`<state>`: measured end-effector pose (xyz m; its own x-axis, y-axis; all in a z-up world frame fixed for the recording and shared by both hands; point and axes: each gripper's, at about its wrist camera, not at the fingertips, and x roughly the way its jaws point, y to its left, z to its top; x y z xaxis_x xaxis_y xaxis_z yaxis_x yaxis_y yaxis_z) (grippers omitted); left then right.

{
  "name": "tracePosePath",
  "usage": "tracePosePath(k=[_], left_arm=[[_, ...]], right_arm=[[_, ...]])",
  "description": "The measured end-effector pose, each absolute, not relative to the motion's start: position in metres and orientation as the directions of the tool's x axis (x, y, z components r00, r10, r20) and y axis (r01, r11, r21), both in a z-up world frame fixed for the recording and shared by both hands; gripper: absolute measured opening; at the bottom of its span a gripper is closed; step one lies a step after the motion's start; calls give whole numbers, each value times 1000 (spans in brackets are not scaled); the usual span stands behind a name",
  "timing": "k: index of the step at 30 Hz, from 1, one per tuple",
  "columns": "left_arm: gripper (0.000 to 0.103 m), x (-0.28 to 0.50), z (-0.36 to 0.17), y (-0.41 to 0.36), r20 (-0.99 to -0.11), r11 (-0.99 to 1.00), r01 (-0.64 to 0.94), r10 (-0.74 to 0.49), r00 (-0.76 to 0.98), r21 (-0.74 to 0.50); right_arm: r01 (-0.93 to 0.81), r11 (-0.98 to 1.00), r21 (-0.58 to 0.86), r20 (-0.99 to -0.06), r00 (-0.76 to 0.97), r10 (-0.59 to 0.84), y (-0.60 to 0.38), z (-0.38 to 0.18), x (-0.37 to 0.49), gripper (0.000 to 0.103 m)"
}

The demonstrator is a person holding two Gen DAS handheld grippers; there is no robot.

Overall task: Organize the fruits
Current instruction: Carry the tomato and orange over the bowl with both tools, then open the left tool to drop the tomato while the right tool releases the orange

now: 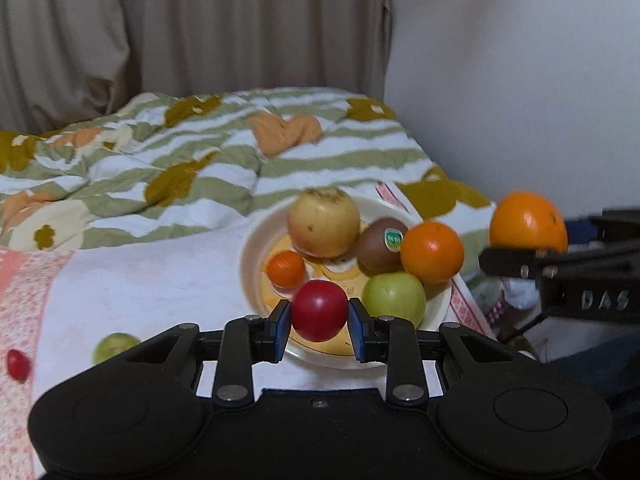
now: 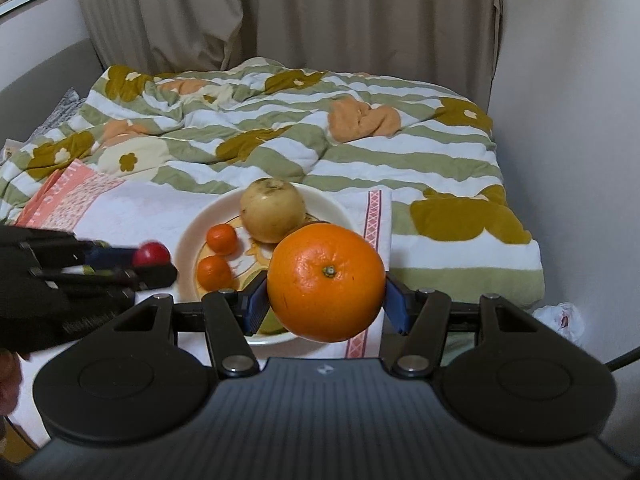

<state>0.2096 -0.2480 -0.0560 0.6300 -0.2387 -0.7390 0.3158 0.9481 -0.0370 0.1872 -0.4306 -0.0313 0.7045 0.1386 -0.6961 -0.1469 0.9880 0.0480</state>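
Gripped firm in my left gripper (image 1: 319, 311): red fruit (image 1: 319, 310), at plate (image 1: 248, 256) near rim. Right gripper (image 2: 326, 284) clamps big orange (image 2: 326, 282) over plate's right side. Lower each into a free gap w/o bumping green fruit (image 1: 394, 294), then release.

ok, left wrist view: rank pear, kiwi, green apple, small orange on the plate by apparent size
1. pear
2. green apple, nearer the camera, so its lead over the kiwi is unsure
3. kiwi
4. small orange
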Motion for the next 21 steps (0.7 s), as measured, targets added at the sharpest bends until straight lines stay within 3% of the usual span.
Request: tracePosePath(k=[11, 14, 16, 21], left_arm=[[34, 230, -87, -266, -788, 925, 379, -237, 568, -5], [57, 227, -86, -265, -787, 921, 389, -237, 570, 4], [87, 223, -83, -263, -780, 921, 388, -229, 582, 19], [93, 215, -71, -246, -758, 928, 371, -221, 613, 29]], right_arm=[[-146, 988, 43, -702, 700, 133, -428, -39, 212, 74], [-143, 989, 38, -700, 702, 129, -424, -37, 214, 74], [-146, 989, 35, -698, 704, 129, -422, -36, 216, 74], [-169, 985, 33, -693, 706, 144, -409, -33, 226, 74]])
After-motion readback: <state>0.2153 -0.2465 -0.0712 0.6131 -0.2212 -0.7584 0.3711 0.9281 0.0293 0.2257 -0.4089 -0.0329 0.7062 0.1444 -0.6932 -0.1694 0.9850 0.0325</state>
